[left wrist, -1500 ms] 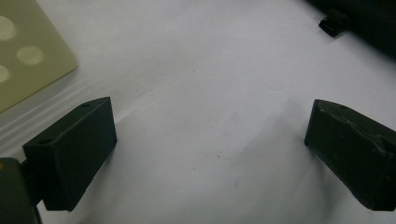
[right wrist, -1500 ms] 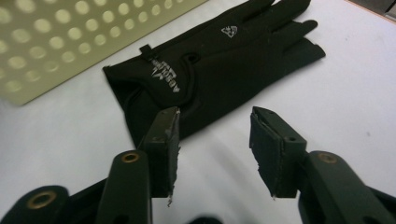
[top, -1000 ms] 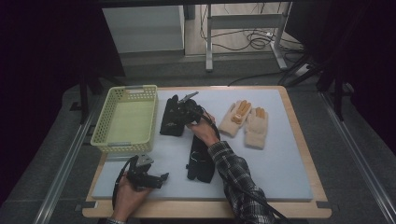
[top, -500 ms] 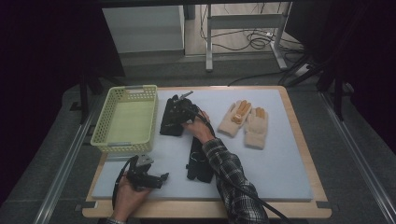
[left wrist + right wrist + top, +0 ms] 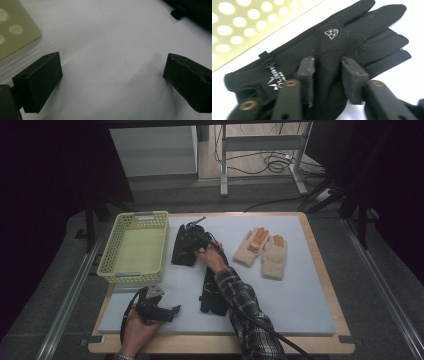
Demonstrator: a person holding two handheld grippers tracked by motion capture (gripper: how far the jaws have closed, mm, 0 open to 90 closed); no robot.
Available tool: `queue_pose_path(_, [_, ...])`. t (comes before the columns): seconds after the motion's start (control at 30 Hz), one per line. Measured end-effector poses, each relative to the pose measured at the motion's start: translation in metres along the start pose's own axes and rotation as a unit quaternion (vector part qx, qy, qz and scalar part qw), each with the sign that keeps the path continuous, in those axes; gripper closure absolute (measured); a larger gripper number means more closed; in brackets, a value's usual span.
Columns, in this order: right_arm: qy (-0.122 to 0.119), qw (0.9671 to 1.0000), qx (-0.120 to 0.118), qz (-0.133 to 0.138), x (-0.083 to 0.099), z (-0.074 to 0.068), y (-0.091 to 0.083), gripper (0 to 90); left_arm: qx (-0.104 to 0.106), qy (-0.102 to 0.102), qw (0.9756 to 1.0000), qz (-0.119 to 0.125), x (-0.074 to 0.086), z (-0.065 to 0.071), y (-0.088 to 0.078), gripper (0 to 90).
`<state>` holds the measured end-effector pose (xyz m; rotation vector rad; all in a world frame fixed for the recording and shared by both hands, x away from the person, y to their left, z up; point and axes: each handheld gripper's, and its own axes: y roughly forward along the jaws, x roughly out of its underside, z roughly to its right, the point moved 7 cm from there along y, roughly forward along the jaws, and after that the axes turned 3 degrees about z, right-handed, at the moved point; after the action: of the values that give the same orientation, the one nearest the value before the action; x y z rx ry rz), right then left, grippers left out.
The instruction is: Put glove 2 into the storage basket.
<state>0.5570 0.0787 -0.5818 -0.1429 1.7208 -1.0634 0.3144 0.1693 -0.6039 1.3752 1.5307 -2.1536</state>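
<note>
The black glove lay flat on the white mat, just beside the yellow basket. The right gripper was over its palm, the 2 jaws partly apart with a fold of fabric between them — not yet squeezed tight, as far as I could judge. Compared with 1 second before, the right hand had shifted only a little and settled on this glove, so a pick-up into the basket seemed to be starting. The second black glove lay nearer to the person, and 2 beige gloves lay well apart to the right. The left gripper rested low over bare mat — jaws wide apart, empty.
</note>
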Motion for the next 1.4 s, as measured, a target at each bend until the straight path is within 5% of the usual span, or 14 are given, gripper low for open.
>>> queue_pose_path(0.33, [-0.003, 0.9999, 0.012, -0.002, -0.001, -0.005, -0.004, 76.3, 0.0, 0.0, 1.0, 0.0, 0.0, 0.0, 0.0, 2.5])
queue_pose_path(0.53, [-0.001, 0.9999, -0.005, 0.016, -0.003, -0.01, -0.02, 76.2, 0.0, 0.0, 1.0, 0.0, 0.0, 0.0, 0.0, 2.5])
queue_pose_path(0.83, [-0.025, 0.9989, -0.007, 0.038, -0.006, -0.025, -0.059, 76.1, 0.0, 0.002, 1.0, -0.001, 0.0, 0.0, 0.0, 2.6])
queue_pose_path(1.4, [-0.018, 0.9974, -0.017, 0.067, 0.011, -0.05, -0.132, 75.5, 0.0, 0.001, 1.0, 0.0, 0.0, 0.0, 0.0, 2.6])
